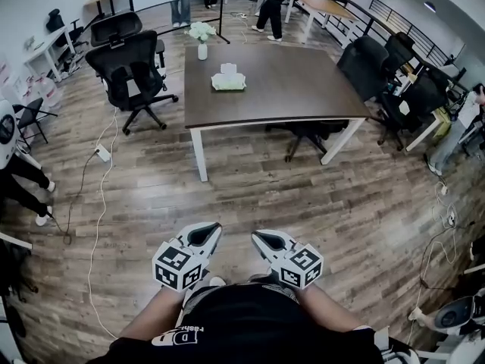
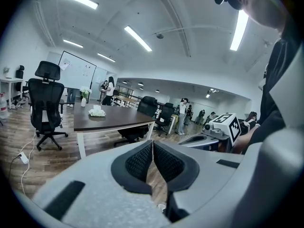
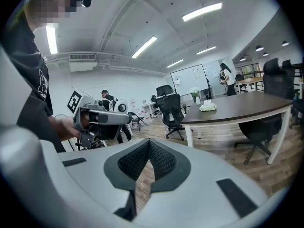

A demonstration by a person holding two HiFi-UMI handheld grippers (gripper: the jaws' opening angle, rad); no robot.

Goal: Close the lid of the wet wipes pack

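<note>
The wet wipes pack [image 1: 228,80] is pale green with a white part standing up on top; it lies on the dark brown table [image 1: 303,97] towards its far left. Both grippers hang low by my body, far from the table. My left gripper [image 1: 214,228] is shut with nothing in it, and so is my right gripper [image 1: 257,236]. In the left gripper view the pads meet at the tip [image 2: 152,144] and the pack [image 2: 97,112] is small and distant. From the right gripper [image 3: 149,142] the pack [image 3: 207,107] also looks far off.
A vase of white flowers [image 1: 201,40] stands behind the pack. Black office chairs [image 1: 127,67] stand left of the table, others [image 1: 364,59] to its right. A cable and power strip [image 1: 102,154] lie on the wood floor. People stand at the back [image 1: 270,6].
</note>
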